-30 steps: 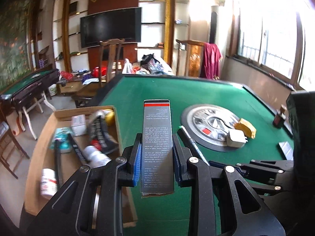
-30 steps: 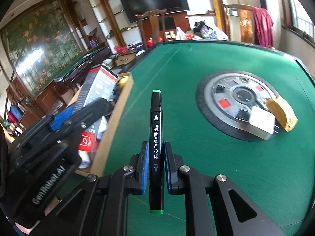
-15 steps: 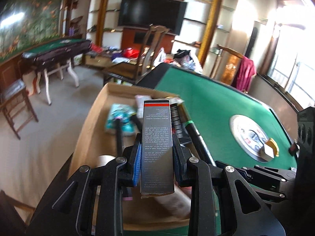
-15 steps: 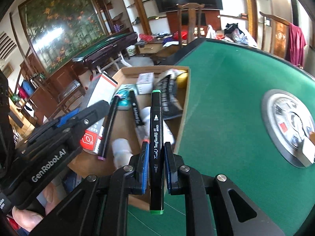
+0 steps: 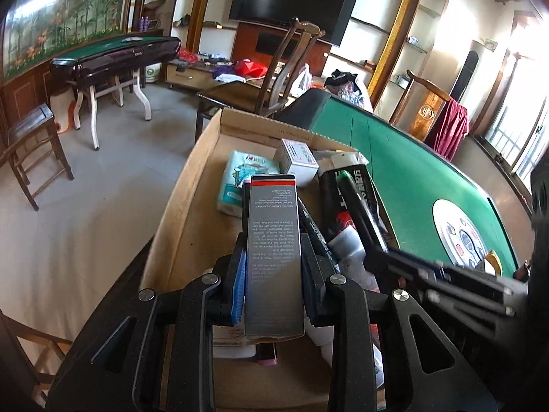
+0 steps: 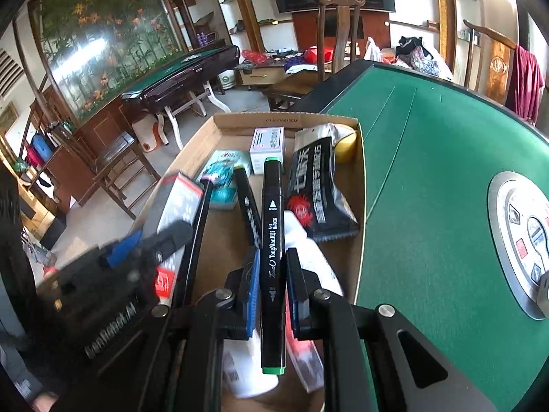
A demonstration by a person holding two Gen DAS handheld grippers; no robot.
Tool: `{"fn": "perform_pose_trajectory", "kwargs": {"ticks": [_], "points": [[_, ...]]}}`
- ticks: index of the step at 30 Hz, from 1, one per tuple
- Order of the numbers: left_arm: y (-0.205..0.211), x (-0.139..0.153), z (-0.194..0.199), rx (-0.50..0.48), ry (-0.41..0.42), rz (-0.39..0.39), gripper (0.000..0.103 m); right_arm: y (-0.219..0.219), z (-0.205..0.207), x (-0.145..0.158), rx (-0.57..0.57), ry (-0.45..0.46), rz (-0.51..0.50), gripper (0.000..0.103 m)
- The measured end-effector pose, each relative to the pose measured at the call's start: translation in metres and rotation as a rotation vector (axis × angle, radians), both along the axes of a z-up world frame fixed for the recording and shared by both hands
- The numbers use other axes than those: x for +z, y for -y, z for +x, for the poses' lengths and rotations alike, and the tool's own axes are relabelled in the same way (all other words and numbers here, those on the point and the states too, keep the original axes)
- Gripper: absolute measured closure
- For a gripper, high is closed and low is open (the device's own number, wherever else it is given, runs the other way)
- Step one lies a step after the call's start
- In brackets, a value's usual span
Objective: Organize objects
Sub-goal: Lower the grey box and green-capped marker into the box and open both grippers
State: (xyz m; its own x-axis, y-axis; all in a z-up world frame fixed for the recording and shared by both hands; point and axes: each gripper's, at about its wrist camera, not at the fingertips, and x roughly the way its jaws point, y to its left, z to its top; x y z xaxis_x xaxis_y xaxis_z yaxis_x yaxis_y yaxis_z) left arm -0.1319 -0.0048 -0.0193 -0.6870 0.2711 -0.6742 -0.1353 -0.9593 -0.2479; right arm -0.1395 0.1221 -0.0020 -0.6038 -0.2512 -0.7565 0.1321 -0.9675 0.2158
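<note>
Nearest: left claw (image 5: 272,286) clamps a slim grey carton (image 5: 273,250) w/ red stripe, upright btwn its pads; right claw (image 6: 271,286) clamps a black green-capped art marker (image 6: 272,240). Both hang over the cardboard box (image 5: 178,199) beside the green desk (image 6: 429,178). Probably the drop step: lower each item first, release flat. Free room is bare cardboard along the box's left wall; right side is crowded w/ a black pouch (image 6: 317,192), white bottle (image 6: 303,240), tissue pack (image 5: 240,178). Claws are close together, so keep them apart.
</note>
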Motion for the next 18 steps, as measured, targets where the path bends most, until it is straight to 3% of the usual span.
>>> {"fn": "perform_pose_trajectory", "kwargs": {"ticks": [14, 18], "points": [[-0.004, -0.009, -0.008, 0.003, 0.032, -0.028, 0.076, 0.009, -0.035, -0.008, -0.011, 0.026, -0.023, 0.089], [-0.003, -0.009, -0.008, 0.001, 0.039, -0.032, 0.062, 0.002, -0.034, -0.008, -0.011, 0.044, -0.048, 0.089]]}}
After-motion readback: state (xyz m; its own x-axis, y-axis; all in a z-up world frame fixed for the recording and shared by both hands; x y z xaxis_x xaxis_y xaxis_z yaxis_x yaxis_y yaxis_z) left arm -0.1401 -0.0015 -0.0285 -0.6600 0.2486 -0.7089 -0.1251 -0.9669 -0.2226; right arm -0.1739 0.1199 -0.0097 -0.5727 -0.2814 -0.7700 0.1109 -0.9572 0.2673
